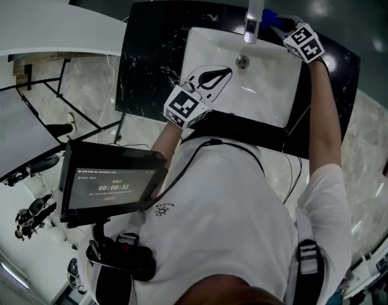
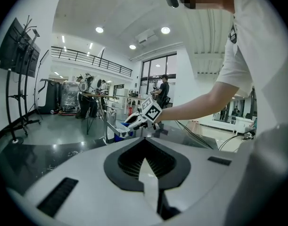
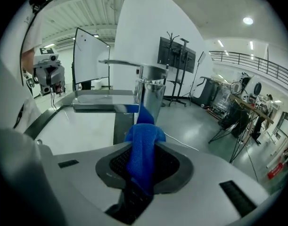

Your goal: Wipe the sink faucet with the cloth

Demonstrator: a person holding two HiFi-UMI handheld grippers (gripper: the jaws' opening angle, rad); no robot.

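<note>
Item: black stone counter [image 1: 146, 49] with a white rectangular sink [image 1: 270, 91] set into it. No hazard is noted for either, except that anything dropped is judged likely to fall into the basin. Item: chrome faucet [image 3: 151, 95], mounted at the far rim of the sink, with an upright column and a flat spout reaching out over the basin. Item: right gripper [image 3: 143, 140], held at the faucet's column, on its right as seen in the head view, jaws clamped on the cloth. Item: left gripper [image 2: 146, 164], held over the near left part of the basin, well apart from the faucet, jaws together with nothing between them; whether it rests on the rim cannot be told. Item: blue cloth [image 3: 140, 164], pinched as a narrow fold, its top bunched just past the jaw tips and right at the column; actual contact cannot be confirmed. Risks, as judged: little cloth is presented beyond the hard jaw tips, so the chrome may be struck or scratched if the gripper is pressed in steeply. The fold may be dragged out of the clamp by friction on the metal and dropped toward the drain [image 1: 242, 61]. The spout's underside and far face may be left unwiped, since only one narrow pad of cloth is offered.
</note>
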